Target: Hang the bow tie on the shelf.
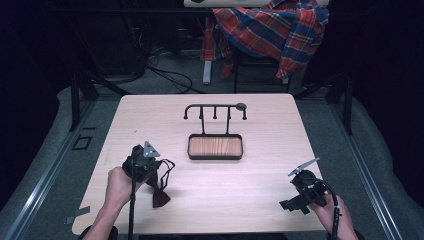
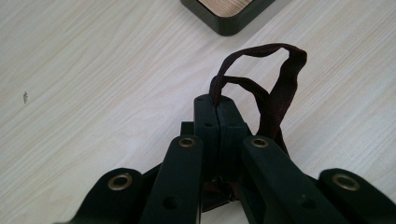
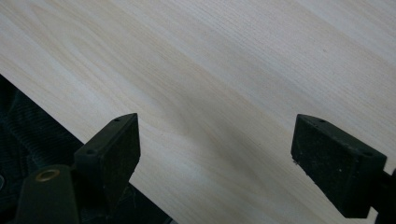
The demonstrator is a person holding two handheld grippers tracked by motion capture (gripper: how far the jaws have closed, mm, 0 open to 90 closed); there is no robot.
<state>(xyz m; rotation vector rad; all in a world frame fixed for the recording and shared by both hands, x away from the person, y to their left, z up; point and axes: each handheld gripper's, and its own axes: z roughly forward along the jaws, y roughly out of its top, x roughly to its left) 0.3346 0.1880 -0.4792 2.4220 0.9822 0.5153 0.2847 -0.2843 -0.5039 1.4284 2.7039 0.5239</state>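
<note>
Left hand-held gripper (image 2: 218,114) clamped on dark red bow tie (image 1: 160,192) strap, tie dangling at counter (image 1: 250,200) front-left. Right hand-held gripper (image 1: 295,202) jaws apart, idle. Lift slowly, carry strap loop toward hook rack (image 1: 215,112), avoid snagging.

No writing, label, brand, number or sign can be read anywhere here, neither on the table, nor on the stand, nor on the grippers.
</note>
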